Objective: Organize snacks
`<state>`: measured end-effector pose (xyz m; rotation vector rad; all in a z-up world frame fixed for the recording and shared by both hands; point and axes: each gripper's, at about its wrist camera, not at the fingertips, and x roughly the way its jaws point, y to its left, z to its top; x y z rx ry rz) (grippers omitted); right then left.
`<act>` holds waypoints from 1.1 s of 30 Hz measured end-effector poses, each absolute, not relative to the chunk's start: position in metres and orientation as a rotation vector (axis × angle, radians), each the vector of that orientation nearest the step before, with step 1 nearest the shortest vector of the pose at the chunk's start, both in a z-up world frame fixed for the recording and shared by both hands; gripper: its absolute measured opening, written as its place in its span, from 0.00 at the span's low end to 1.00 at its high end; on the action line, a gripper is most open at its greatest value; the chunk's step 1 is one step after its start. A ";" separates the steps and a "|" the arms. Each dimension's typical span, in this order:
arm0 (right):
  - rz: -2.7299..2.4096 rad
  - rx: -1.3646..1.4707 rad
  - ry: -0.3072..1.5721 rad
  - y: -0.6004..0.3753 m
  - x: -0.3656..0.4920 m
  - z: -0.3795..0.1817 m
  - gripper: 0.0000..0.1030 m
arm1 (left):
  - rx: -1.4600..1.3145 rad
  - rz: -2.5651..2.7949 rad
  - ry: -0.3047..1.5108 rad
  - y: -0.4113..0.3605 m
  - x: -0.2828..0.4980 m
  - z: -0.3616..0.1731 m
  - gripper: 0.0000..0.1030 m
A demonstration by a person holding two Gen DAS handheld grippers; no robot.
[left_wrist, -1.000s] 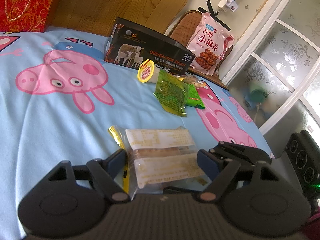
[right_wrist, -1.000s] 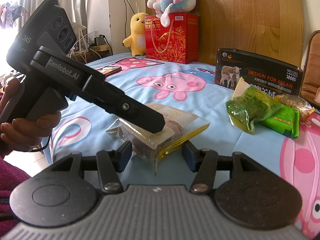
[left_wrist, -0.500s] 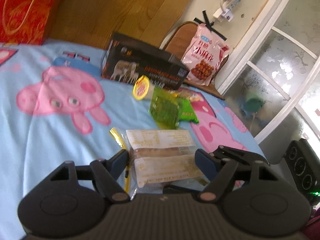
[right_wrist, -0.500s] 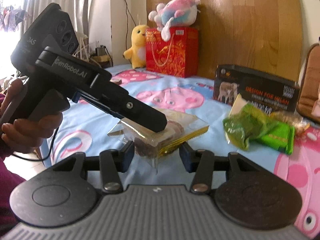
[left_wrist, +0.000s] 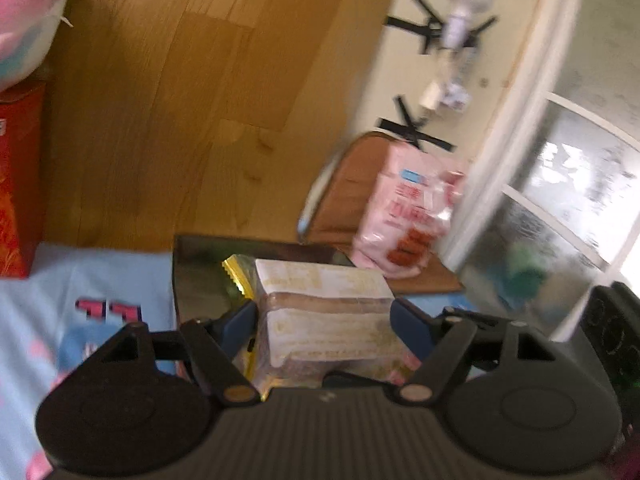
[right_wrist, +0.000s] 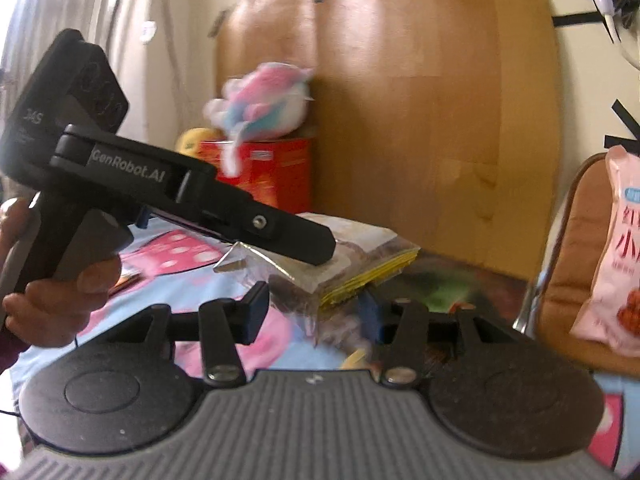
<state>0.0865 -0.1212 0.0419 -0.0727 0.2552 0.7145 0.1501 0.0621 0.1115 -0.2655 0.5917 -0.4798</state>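
both grippers are now lifting the snack pack off the bed together, left gripper and right gripper clamping it, heading probably toward the box.

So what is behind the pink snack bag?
Behind the pink snack bag a brown chair back shows; the bag seems to lean on it. The bag covers the part of the chair directly behind it.
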 end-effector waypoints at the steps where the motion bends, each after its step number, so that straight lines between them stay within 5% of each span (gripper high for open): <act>1: 0.705 -0.071 0.271 -0.119 0.100 0.043 0.50 | -0.267 -0.465 0.601 0.062 0.163 0.109 0.74; 7: 0.633 -0.057 0.408 -0.103 0.164 0.031 0.54 | -0.185 -0.345 0.647 0.049 0.210 0.091 0.78; 15: 0.565 0.182 0.350 -0.186 0.133 0.030 0.56 | -0.303 -0.445 0.601 0.077 0.146 0.090 0.78; 18: 0.551 0.286 0.420 -0.213 0.121 0.013 0.42 | -0.321 -0.453 0.657 0.075 0.136 0.070 0.76; 22: 0.622 0.235 0.463 -0.193 0.100 0.005 0.40 | -0.440 -0.440 0.757 0.081 0.145 0.042 0.74; 25: 0.654 0.066 0.482 -0.151 0.093 0.005 0.42 | -0.518 -0.448 0.793 0.084 0.151 0.031 0.74; 30: 0.658 -0.011 0.589 -0.114 0.115 -0.011 0.67 | -0.466 -0.434 0.816 0.070 0.155 0.025 0.74; 31: 0.627 -0.032 0.595 -0.109 0.118 -0.014 0.69 | -0.461 -0.429 0.824 0.067 0.157 0.022 0.70; 33: 0.613 -0.030 0.644 -0.103 0.128 -0.024 0.63 | -0.456 -0.439 0.854 0.064 0.161 0.016 0.44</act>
